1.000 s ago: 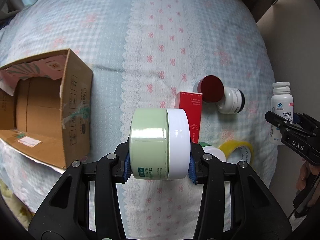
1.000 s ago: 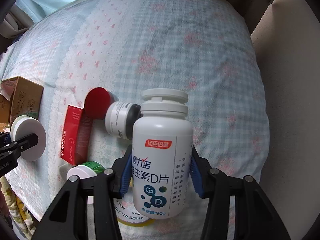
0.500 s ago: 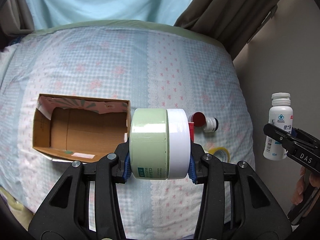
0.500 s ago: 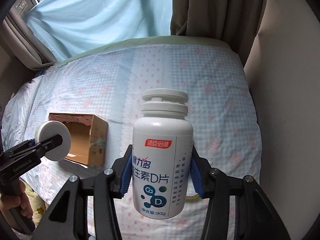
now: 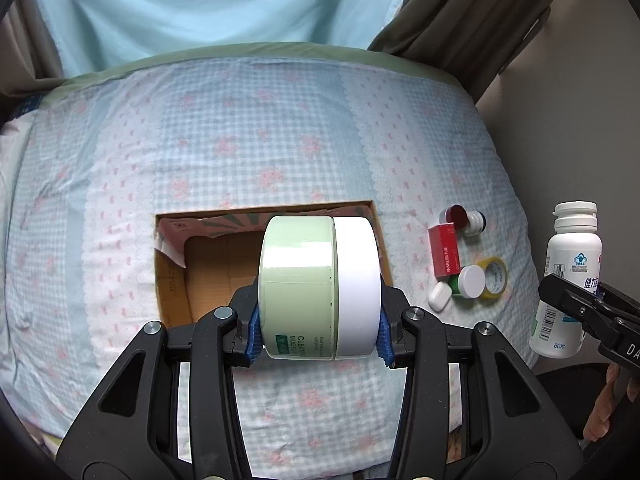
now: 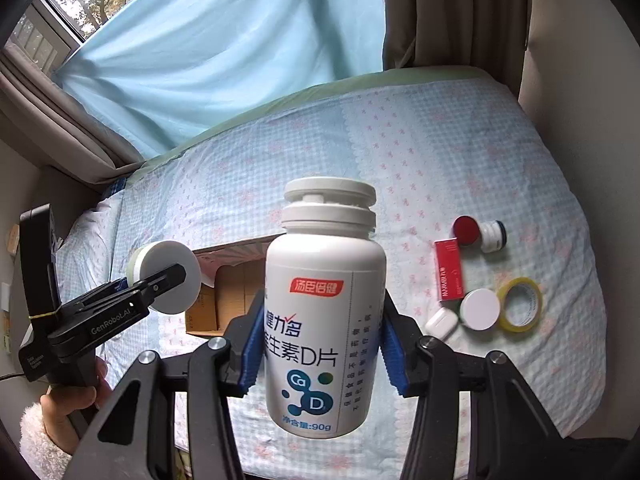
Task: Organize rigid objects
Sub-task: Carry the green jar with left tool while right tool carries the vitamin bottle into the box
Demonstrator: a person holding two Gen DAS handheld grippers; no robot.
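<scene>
- Left wrist view: the left claw [image 5: 318,330] is clamped on a pale green round cosmetic jar with a white lid [image 5: 318,286]. The jar lies on its side, its axis running left to right across the pads, lid toward the right.
- The open brown cardboard box [image 5: 208,264] sits on the blue checked bedspread [image 5: 240,140], directly ahead of and below the held jar. The jar covers the box's right half in this view, so the left claw appears the nearer one to the opening.
- Right wrist view: the right claw [image 6: 320,354] is clamped on an upright white plastic supplement bottle with a white screw cap [image 6: 324,300], long axis vertical. The box lies ahead and to the left of this bottle, partly hidden behind it.
- Judgement: the coming move is a descent of the jar into the box; the bottle needs a leftward shift first.
- Still on the bed, right of the box and well apart from it: a red rectangular carton [image 6: 450,270], a red-capped small jar [image 6: 480,232], a white round lid [image 6: 480,308], a yellow tape roll [image 6: 520,310], a white earbud case [image 6: 440,322].
</scene>
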